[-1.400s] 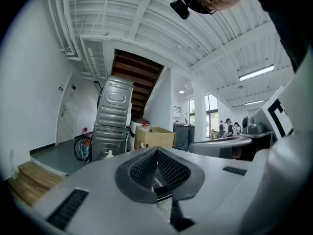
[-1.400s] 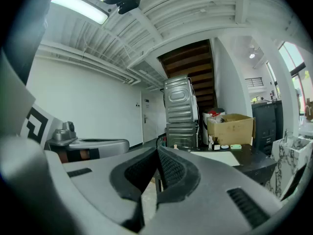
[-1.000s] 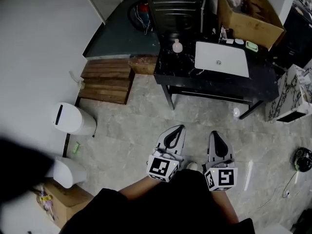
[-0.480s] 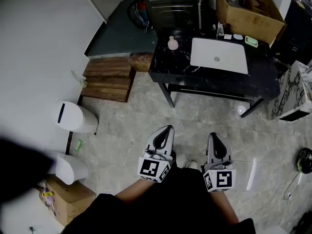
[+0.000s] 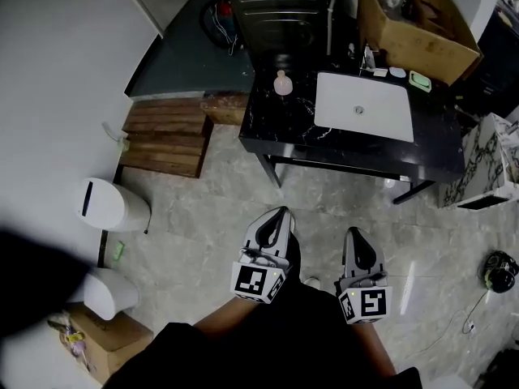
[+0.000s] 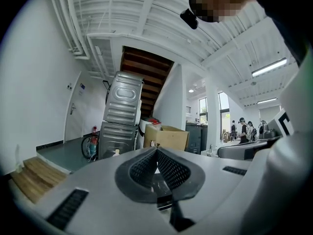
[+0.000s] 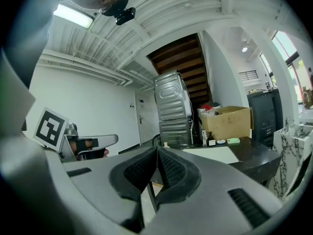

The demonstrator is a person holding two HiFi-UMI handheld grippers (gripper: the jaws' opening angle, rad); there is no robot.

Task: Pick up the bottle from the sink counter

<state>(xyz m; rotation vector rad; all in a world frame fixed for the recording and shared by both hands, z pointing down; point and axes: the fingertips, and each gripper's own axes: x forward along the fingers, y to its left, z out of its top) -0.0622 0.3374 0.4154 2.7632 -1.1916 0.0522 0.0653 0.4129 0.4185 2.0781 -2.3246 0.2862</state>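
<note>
A small pale pink bottle (image 5: 282, 83) stands upright at the far left corner of the black marble sink counter (image 5: 276, 128), left of the white basin (image 5: 364, 105). It shows tiny in the left gripper view as the bottle (image 6: 116, 152). My left gripper (image 5: 280, 215) and right gripper (image 5: 354, 234) hang close to my body over the floor, well short of the counter. Both are shut with nothing between their jaws. In the right gripper view the right gripper (image 7: 157, 148) points toward the counter (image 7: 244, 153).
A cardboard box (image 5: 415, 24) sits behind the basin, with small items beside it. A metal appliance (image 5: 280, 6) stands behind the counter. Wooden steps (image 5: 166, 136) lie to the left, and two white bins (image 5: 109, 205) stand by the wall. A marble-patterned box (image 5: 491, 164) is at the right.
The view has shifted toward the counter and slightly left; the counter sits a little lower in frame. My left gripper has moved forward and left a bit. Both stay shut.
</note>
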